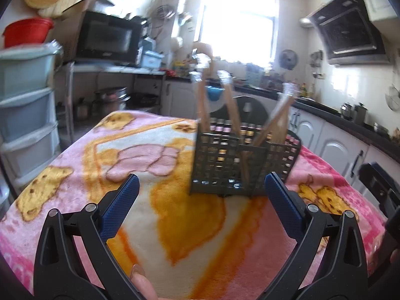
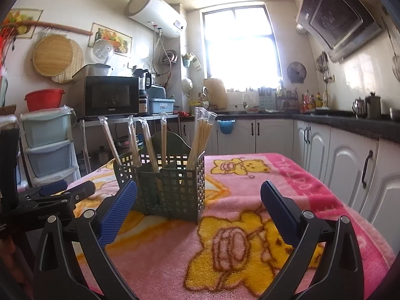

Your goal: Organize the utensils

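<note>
Standing upright on the blanket-covered desk [image 2: 250, 262], the green utensil basket [image 2: 172, 187] holds wrapped chopsticks [image 2: 200, 137] sorted among its compartments. Left gripper [image 1: 201, 200] and right gripper [image 2: 198, 202] hover near it, jaws spread wide and empty, suggesting sorting is largely complete.

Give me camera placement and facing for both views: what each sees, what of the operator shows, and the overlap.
Left wrist: sits on the left gripper, looks across the blanket at the utensil basket toward the window; open blue-padded fingers, a fingertip at the bottom edge, and the right gripper at the right edge show.
Right wrist: sits on the right gripper, faces the basket and window from further right; open fingers and the left gripper at left show.
Shared: basket, wrapped chopsticks, blanket, microwave, window.
</note>
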The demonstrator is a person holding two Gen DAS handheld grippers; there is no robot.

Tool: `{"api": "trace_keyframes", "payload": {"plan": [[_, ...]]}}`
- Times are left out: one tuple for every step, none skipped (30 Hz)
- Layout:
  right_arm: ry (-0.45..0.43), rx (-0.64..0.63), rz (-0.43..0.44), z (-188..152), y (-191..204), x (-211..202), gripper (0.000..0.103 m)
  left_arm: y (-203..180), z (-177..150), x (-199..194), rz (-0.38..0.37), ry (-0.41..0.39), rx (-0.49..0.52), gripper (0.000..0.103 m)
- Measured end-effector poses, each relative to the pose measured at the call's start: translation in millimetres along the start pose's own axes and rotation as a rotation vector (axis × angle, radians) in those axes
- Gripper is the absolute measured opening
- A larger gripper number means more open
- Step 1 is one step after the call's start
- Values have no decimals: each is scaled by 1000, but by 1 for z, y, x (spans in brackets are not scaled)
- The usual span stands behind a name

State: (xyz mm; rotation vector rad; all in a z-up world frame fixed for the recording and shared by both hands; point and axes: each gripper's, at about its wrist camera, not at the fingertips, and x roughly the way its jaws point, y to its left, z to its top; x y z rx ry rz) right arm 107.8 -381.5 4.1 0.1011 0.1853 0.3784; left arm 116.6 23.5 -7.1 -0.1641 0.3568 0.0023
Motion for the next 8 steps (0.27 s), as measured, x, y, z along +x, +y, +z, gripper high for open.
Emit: {"api": "trace_keyframes", "payload": {"plan": [[23,19,-38,4,-10,6,96,9,5,7,33,55,-14,93],[45,29,-73,6,-18,11,96,16,8,14,52,93,-19,93],[88,37,-124,11,-31,21,96,30,13,23,85,132,-28,93],[161,39,-197,16,-49,38,96,48,20,39,149,207,-36,93],[242,29,-281,19,-65,56,97,61,23,52,193,267,-42,93],[351,0,-368,18,-82,79,97,82,27,71,262,344,-61,93],[427,-18,-410,15,-93,95,97,93,29,80,290,376,-76,93],[517,-23,-456,9,-110,115,97,114,29,98,339,423,-108,93]]}}
